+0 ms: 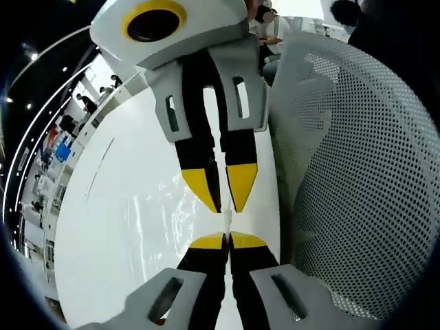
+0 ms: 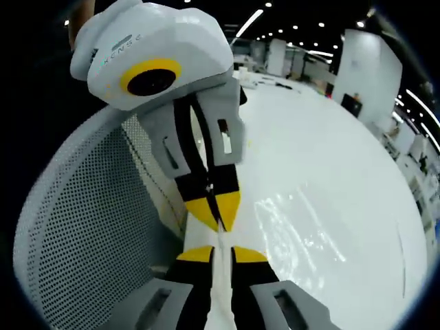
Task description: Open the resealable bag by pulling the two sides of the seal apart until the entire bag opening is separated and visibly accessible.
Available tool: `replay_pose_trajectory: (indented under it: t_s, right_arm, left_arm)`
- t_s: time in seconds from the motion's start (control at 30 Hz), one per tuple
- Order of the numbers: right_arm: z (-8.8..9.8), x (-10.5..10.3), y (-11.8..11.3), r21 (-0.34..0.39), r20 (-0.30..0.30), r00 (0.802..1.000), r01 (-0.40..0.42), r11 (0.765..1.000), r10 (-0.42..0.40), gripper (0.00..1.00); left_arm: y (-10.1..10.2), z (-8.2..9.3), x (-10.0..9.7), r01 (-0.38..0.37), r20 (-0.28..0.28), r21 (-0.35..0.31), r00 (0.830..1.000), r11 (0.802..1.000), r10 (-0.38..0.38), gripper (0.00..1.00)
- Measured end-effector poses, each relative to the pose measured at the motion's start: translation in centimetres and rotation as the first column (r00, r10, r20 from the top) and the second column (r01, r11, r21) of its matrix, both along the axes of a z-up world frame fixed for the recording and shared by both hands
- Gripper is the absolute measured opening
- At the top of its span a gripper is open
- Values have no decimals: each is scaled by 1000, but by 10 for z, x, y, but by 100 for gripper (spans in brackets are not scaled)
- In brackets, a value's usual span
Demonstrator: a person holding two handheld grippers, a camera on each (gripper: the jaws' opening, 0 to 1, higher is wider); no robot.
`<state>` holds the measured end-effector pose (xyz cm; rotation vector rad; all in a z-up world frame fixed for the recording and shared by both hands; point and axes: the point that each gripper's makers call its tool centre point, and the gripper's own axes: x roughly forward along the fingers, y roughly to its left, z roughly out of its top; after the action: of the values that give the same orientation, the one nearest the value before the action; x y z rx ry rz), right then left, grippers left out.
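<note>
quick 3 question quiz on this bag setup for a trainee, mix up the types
1. True or false: the left gripper and the right gripper are both shut on the bag.
2. What stands beside the grippers? A) a perforated white panel B) a red bucket C) a cardboard box
3. Fill in: the glossy table is ____ in colour.

Key: 1 true; 2 A; 3 white
</note>
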<state>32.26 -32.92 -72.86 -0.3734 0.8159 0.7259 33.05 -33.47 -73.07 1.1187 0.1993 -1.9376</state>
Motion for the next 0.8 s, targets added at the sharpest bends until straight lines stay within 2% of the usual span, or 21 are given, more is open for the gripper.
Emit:
replay_pose_trajectory:
  t_s: [0.13,0.2,0.47,0.6,0.8]
  right_arm:
    - [0,2,5,-2,16,1000,-20,1000,20,5]
    - [0,3,5,-13,22,999,-32,999,33,1]
    - [0,1,8,-28,26,998,-56,998,56,0]
    - [0,0,8,-43,28,997,-65,997,66,0]
    - [-1,1,7,-58,29,997,-67,996,68,0]
  left_arm:
    - [0,4,-3,-13,-50,-8,999,1000,12,0]
    - [-1,6,-4,-23,-78,-13,997,1000,22,0]
    - [0,5,-6,-15,-74,8,997,1000,15,0]
    - [-1,8,-6,-16,-63,8,998,1000,17,6]
    - [1,8,-8,4,-57,27,998,1000,-2,0]
